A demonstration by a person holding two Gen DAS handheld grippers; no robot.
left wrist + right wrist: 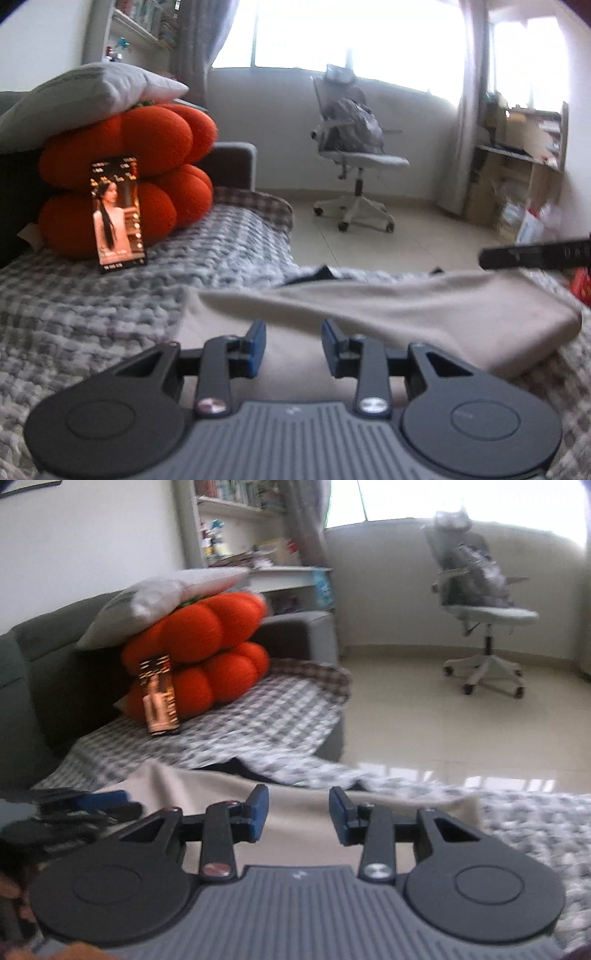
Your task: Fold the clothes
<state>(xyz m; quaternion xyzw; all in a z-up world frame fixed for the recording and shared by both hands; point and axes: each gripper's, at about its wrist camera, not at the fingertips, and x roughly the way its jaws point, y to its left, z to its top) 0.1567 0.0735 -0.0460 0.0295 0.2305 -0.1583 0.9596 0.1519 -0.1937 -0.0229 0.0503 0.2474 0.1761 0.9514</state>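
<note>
Grey sofa (pixel 44 672) runs along the left, with a grey-and-white checked blanket (pixel 110 314) spread over the seat. A beige garment (pixel 406 314) lies on the blanket right in front of me, one layer folded over another, thick fold at the right end. Something dark pokes out from under its far edge; I can't tell what.

A white office chair (pixel 354 155) stands on the tiled floor by the window, with grey stuff piled on its seat. Two orange pumpkin cushions (pixel 147 162) are stacked at the sofa's far end, a white pillow (pixel 85 92) lying on top. A phone (pixel 118 214) leans upright against the cushions, screen lit.

My left gripper (pixel 293 345) is over the garment's near part, blue pads apart, nothing between them. My right gripper (pixel 298 819) is also over beige cloth, pads apart and empty. From the right wrist view the left tool shows at the left edge, blurred.
</note>
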